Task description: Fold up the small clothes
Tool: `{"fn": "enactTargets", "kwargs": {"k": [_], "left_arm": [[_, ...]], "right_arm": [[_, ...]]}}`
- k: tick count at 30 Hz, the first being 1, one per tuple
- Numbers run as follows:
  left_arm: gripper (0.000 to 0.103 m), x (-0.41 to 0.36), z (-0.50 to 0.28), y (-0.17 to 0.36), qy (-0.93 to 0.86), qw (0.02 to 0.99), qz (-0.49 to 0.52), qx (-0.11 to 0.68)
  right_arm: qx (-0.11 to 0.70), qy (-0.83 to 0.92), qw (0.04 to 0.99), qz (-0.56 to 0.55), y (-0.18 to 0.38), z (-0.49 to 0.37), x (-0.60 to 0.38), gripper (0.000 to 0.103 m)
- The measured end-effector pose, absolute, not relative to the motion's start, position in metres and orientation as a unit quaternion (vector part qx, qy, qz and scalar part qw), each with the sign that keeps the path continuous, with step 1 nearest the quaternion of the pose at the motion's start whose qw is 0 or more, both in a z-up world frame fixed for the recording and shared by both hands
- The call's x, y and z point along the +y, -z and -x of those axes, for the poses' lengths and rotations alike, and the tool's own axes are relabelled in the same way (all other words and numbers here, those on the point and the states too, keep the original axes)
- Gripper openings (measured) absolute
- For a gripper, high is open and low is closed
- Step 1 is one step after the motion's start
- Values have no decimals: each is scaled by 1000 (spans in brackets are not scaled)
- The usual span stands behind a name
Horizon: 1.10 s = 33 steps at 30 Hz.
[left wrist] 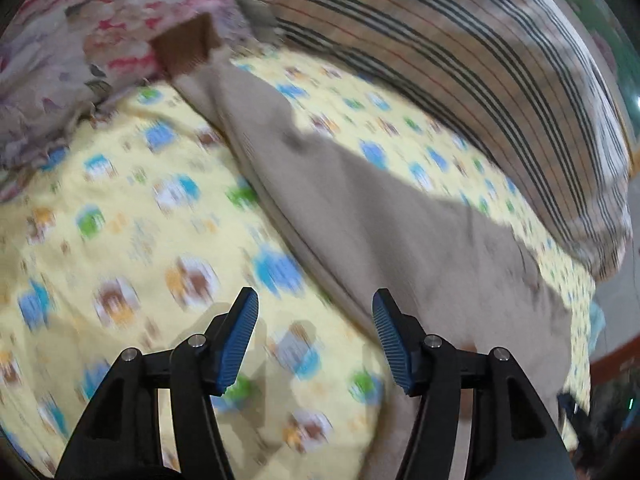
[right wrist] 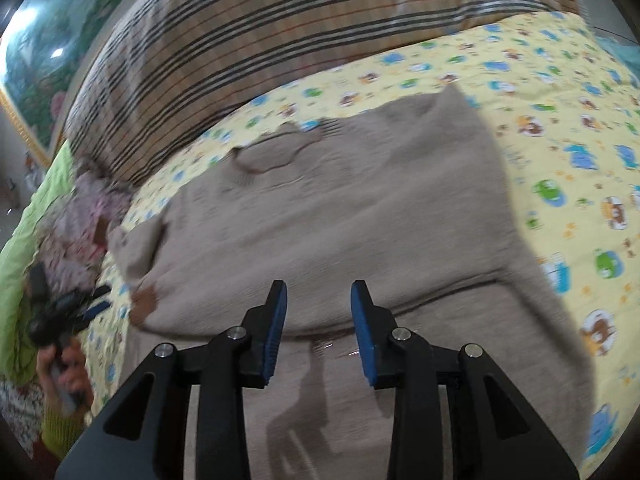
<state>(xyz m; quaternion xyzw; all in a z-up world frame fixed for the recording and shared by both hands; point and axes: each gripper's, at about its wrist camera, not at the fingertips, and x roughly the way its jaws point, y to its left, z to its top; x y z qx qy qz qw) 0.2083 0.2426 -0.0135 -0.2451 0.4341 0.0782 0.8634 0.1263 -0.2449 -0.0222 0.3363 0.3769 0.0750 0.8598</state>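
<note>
A small beige knit garment (right wrist: 320,208) lies spread on a yellow cartoon-print sheet (right wrist: 560,128), with a fold line across its near part. In the left wrist view the garment (left wrist: 380,216) runs diagonally from upper left to lower right. My left gripper (left wrist: 316,300) is open and empty above the sheet, at the garment's left edge. My right gripper (right wrist: 319,292) is open and empty just above the garment's near fold. The left gripper also shows at the far left of the right wrist view (right wrist: 96,304), held in a hand.
A striped brown pillow (right wrist: 280,40) lies along the far side of the sheet, also in the left wrist view (left wrist: 480,60). A floral blanket (left wrist: 80,40) with a brown box (left wrist: 186,46) lies at upper left. A green cover (right wrist: 28,216) lies at left.
</note>
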Motion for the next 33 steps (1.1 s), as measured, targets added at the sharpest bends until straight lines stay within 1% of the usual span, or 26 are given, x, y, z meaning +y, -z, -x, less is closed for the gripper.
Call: {"fn": "enactTargets", "kwargs": {"k": [9,11,12,16,17,18,19,20,23,27,30,33], "left_arm": [[61,327,-296,-6,-144,873,244,397],[62,346,-315,-6,-152,869,243,403],[65,351,-326,-3,-149,866,242,411],[63,365,-366,16,-180,846,224,448],[57,366,-369,19,-187,847,223,445],[37,364,-371,19,-187,852,218,439],[24,361,-373,18,-183,856,208,436],[8,357,-375,16,-179,860,196,435],[5,339,-365,1,-158,879,181,412],[4,290,-336,-40,-93,911,164,367],[4,232,-306,-72,-26,930,143,339],[4,167,-279,-89,46,935,130,326]], "right_arm": [[397,-115,851,-325,16,-125,-210,35],[401,-120,848,-324,16,-126,-204,35],[403,-124,847,-323,16,-126,-202,35],[413,-133,842,-320,18,-128,-193,35],[414,-134,841,-321,18,-128,-193,35],[414,-133,841,-322,18,-128,-193,35],[414,-131,842,-322,18,-128,-194,35],[414,-130,842,-322,18,-127,-195,35],[414,-124,842,-322,18,-125,-199,35],[407,-121,842,-334,18,-121,-205,35],[398,-116,840,-349,18,-116,-211,35],[390,-111,836,-369,19,-110,-218,35]]}}
